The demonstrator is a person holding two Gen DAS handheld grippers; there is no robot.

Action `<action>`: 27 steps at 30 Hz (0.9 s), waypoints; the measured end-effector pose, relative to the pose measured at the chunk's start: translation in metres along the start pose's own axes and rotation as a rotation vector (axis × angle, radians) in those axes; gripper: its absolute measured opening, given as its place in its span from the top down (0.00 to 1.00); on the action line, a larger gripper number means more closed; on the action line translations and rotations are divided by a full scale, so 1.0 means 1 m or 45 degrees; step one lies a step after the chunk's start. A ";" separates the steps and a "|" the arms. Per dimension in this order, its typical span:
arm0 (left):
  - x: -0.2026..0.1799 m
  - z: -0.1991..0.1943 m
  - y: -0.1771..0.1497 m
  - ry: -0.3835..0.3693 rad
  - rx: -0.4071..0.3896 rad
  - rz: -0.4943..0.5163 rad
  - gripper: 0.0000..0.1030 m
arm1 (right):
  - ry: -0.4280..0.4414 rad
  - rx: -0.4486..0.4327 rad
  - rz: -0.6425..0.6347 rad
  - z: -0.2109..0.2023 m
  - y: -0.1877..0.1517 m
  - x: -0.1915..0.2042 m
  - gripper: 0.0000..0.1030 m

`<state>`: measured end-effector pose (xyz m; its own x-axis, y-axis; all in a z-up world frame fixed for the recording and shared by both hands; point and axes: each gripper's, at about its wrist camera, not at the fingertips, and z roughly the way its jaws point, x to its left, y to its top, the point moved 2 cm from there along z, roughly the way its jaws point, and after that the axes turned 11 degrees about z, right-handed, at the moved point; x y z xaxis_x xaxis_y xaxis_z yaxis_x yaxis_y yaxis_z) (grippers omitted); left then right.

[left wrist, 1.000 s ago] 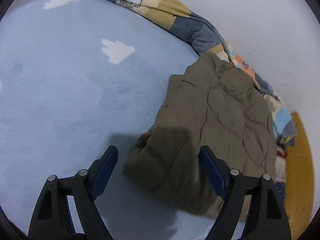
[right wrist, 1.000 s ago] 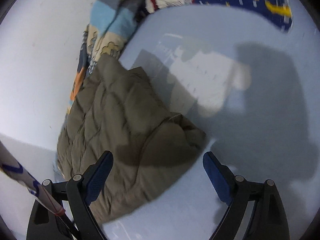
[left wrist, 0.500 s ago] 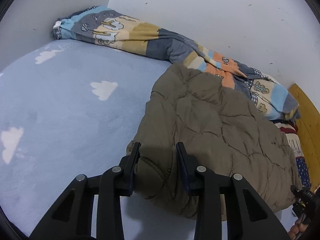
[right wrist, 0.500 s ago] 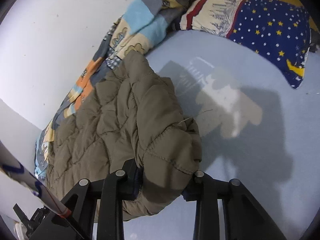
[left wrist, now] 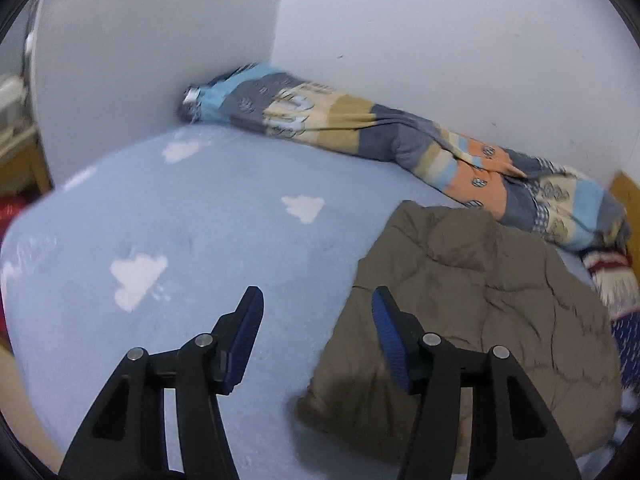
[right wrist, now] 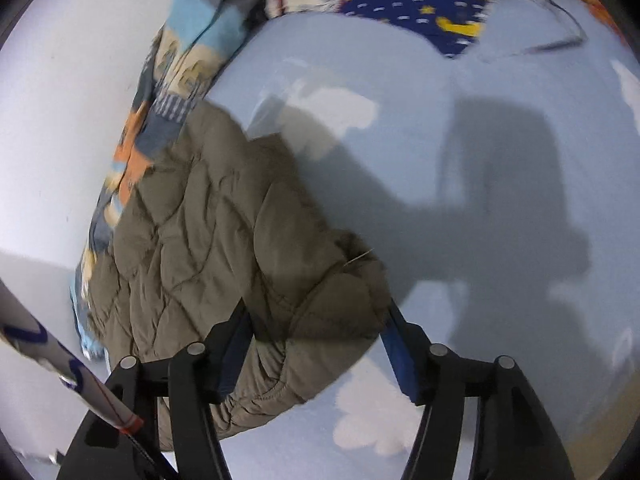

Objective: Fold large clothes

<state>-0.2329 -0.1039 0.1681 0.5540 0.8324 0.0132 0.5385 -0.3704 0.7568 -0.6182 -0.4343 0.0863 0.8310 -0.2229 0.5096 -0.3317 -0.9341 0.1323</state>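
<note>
The folded quilted jacket [right wrist: 224, 248] lies on the bed [left wrist: 200, 240] near its wall-side edge, against the patterned blanket [left wrist: 360, 128]. The left gripper [left wrist: 316, 320] is spread, holding nothing; the right gripper [right wrist: 316, 332] is spread around the jacket's near corner. The puffy folds may spring open unless pinned. A starred pillow [right wrist: 400, 4] crowds the head end.

The jacket's [right wrist: 224, 248] folded corner hides the right gripper's [right wrist: 316, 340] fingertips.
</note>
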 end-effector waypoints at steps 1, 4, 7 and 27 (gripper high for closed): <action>-0.006 0.000 -0.001 -0.022 0.002 0.029 0.45 | -0.018 -0.031 -0.011 -0.005 0.000 0.000 0.33; -0.042 -0.002 -0.006 -0.109 -0.006 0.177 0.45 | -0.107 -0.242 -0.074 -0.033 -0.002 0.008 0.30; -0.088 -0.006 -0.014 -0.168 -0.035 0.359 0.45 | -0.013 -0.325 -0.239 -0.046 -0.011 0.039 0.29; -0.164 0.017 -0.043 -0.068 0.001 0.628 0.27 | -0.124 -0.194 -0.753 0.039 -0.073 0.130 0.27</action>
<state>-0.3362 -0.2318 0.1217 0.7745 0.5359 0.3361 0.2047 -0.7150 0.6685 -0.4690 -0.4058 0.1097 0.9283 0.2891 0.2337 0.1434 -0.8585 0.4924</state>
